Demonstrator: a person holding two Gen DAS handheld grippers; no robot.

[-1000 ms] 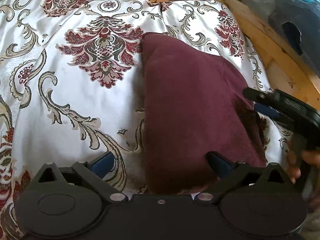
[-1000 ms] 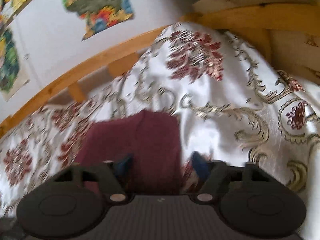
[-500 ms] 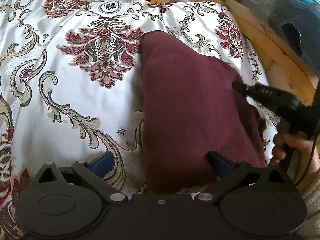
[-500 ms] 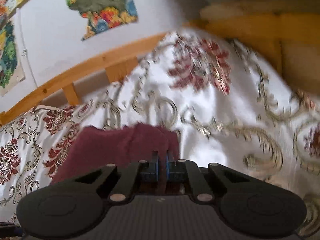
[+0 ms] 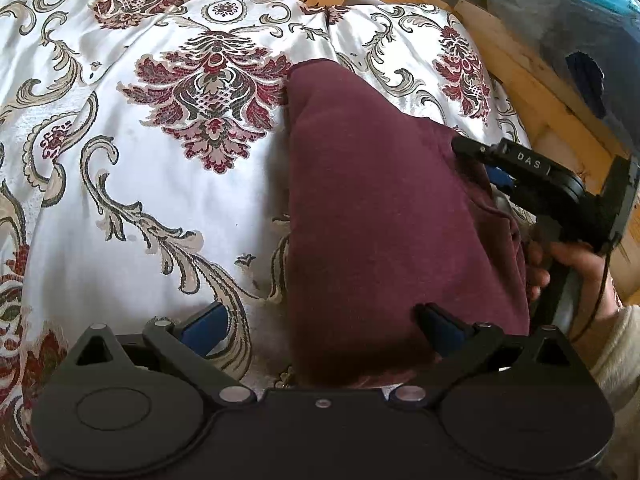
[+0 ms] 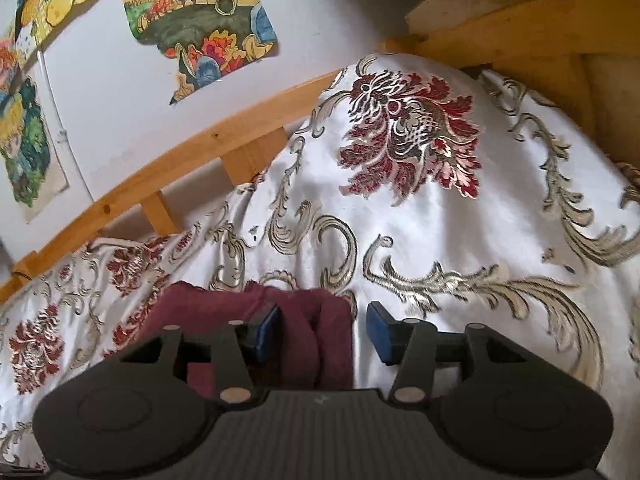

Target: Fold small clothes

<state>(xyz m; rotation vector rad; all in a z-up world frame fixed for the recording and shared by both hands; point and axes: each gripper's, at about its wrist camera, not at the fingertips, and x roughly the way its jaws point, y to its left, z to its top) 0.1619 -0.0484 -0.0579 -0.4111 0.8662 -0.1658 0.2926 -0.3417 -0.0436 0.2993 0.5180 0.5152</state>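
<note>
The folded maroon garment (image 5: 384, 216) lies on the patterned bedspread (image 5: 160, 200). My left gripper (image 5: 320, 326) stands spread, empty, at its near edge. My right gripper (image 6: 322, 330) has just been opening; cloth sits between its parted pads, unpinched. Only the right view shows wall pictures (image 6: 200, 20); only the left shows "DAS" on the right gripper's housing.

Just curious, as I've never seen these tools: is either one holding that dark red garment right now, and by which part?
Nothing is held. The right tool has just opened around the maroon garment's bunched edge; the left tool is open too.
</note>
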